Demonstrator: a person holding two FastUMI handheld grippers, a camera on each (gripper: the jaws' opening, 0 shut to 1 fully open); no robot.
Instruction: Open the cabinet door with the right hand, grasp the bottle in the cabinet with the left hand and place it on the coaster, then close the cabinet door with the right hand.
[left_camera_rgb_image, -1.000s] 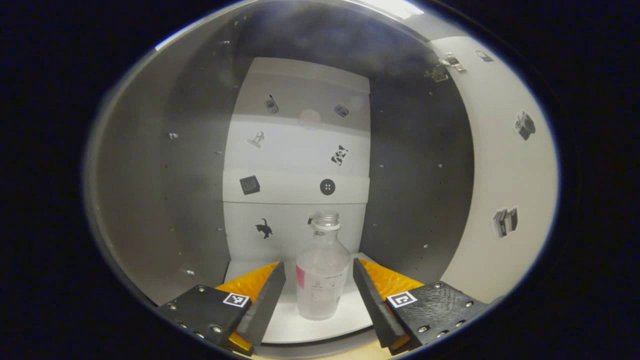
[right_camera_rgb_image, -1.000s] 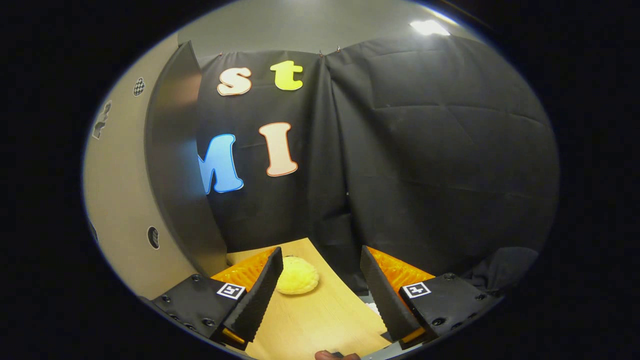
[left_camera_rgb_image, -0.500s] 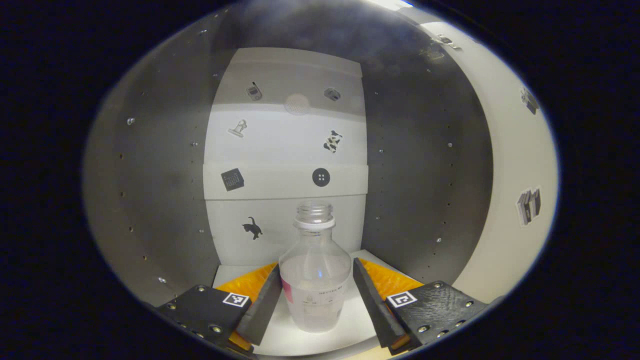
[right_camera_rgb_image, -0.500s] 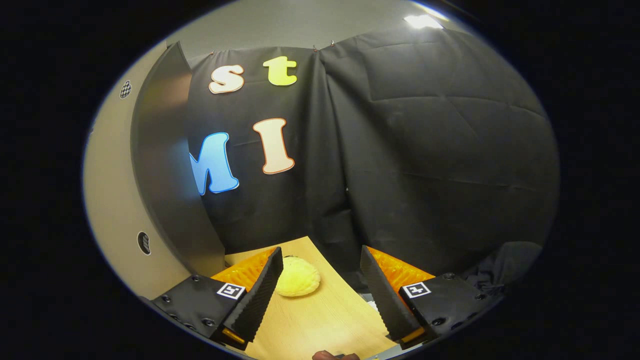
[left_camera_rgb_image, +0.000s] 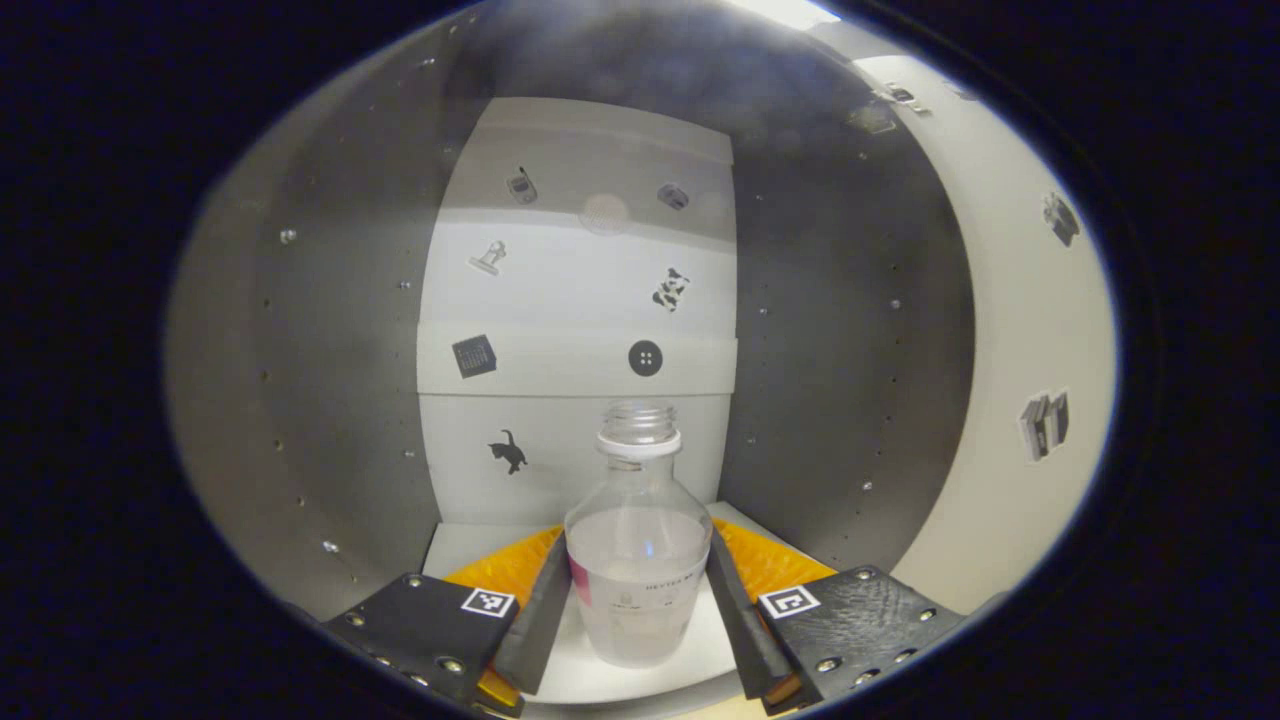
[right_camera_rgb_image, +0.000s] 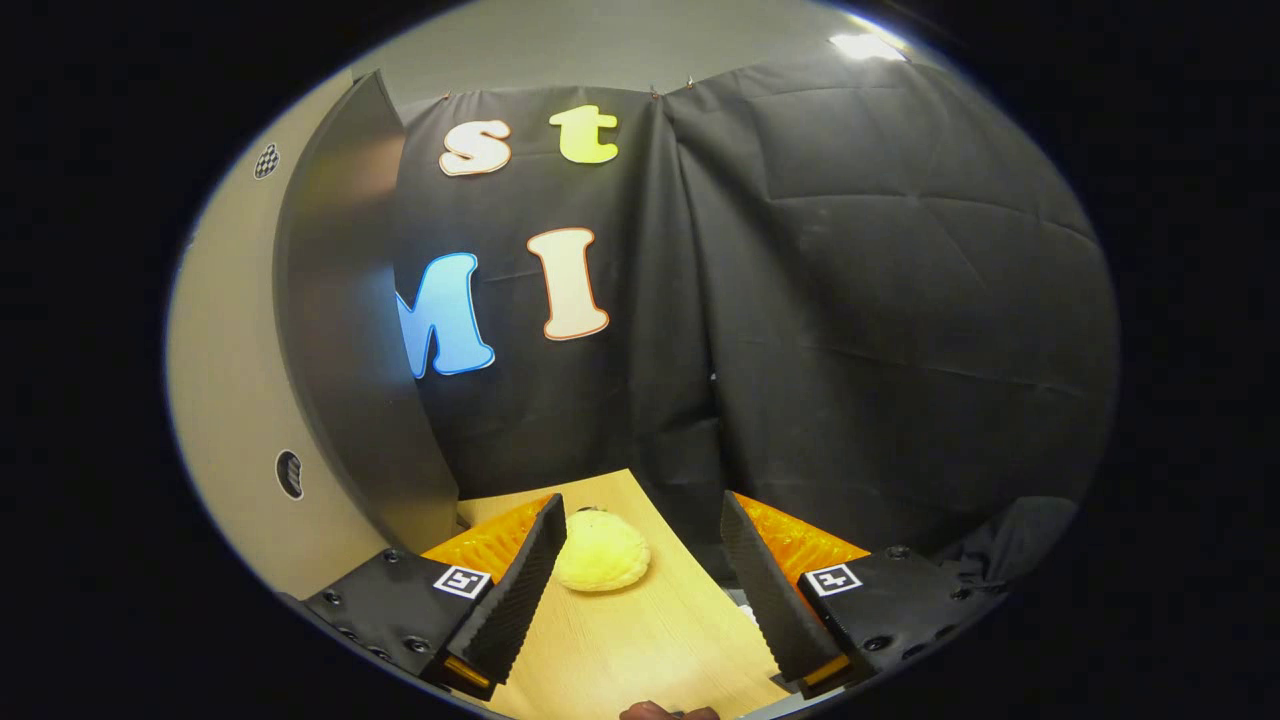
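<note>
Left gripper (left_camera_rgb_image: 637, 610) is inside the open grey cabinet (left_camera_rgb_image: 330, 380), jaws closed in on the clear plastic bottle (left_camera_rgb_image: 638, 560) with a white neck ring and no cap; both fingers sit against the bottle's sides, so it looks gripped. The bottle stands upright on the white cabinet floor (left_camera_rgb_image: 640, 675), near the front edge, partly filled with clear liquid, a small pink patch on its label. The white back panel (left_camera_rgb_image: 580, 300) behind it carries small black stickers. The pale cabinet door (left_camera_rgb_image: 1030, 330) is swung open at the right of the left gripper view, also with stickers on it. Right gripper (right_camera_rgb_image: 640, 590) hangs over the light wooden worktop (right_camera_rgb_image: 640, 650), jaws wide apart and holding nothing. A round pale-yellow knitted coaster (right_camera_rgb_image: 603, 552) lies flat on the worktop just ahead of the left finger, apart from the fingers. The grey cabinet door edge (right_camera_rgb_image: 350, 330) stands at the left of the right gripper view, black cloth wall (right_camera_rgb_image: 850, 300) behind.
</note>
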